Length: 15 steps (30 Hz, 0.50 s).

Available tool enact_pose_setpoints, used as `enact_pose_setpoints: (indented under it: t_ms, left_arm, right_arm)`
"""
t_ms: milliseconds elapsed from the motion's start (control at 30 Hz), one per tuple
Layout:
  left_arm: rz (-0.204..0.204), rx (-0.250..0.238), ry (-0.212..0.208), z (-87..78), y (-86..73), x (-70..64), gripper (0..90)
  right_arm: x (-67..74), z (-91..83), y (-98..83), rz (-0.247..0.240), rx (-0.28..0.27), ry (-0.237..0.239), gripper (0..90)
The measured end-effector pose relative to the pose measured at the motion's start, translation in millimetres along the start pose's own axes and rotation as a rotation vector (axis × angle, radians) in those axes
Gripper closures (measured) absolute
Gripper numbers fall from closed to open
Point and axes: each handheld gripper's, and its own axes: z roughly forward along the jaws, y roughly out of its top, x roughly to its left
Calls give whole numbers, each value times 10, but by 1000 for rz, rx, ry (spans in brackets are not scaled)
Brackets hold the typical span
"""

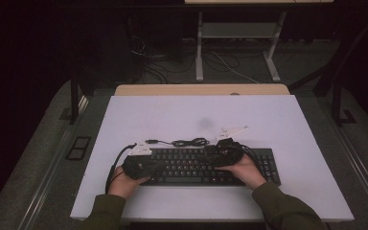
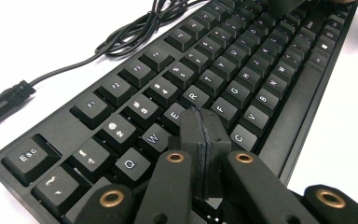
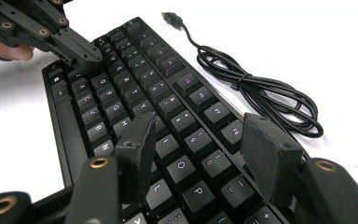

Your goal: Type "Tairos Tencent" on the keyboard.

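Hovering both tools over the black, full-size plastic keyboard (image 1: 206, 166), which lies flat near my edge of the white tabletop (image 1: 268, 115), I look to be typing with gripper tips. My left gripper (image 2: 200, 122) has its jaws pressed fully together with nothing between them, the joined tip poised around the E, D and F keys. My right gripper (image 3: 200, 140) stands about half open and holds nothing, its jaws spread above the keys near O, P and L. The risks are plain: the spread right jaws could strike two keys at once, and the blunt left tip is wider than one key cap, so a slanted push could catch a neighbour. Pressing off-centre may also slide the keyboard. Its loose black cable (image 1: 182, 142) lies coiled just behind, with the plug unconnected.
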Motion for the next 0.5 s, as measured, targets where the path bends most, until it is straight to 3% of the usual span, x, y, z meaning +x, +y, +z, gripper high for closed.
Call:
enact_pose_setpoints:
  t_ms: [500]
  left_arm:
    - [-6,-27,-22,-51,33,-18,882]
  right_arm:
    - [-10,-13,3,9,-8,0,415]
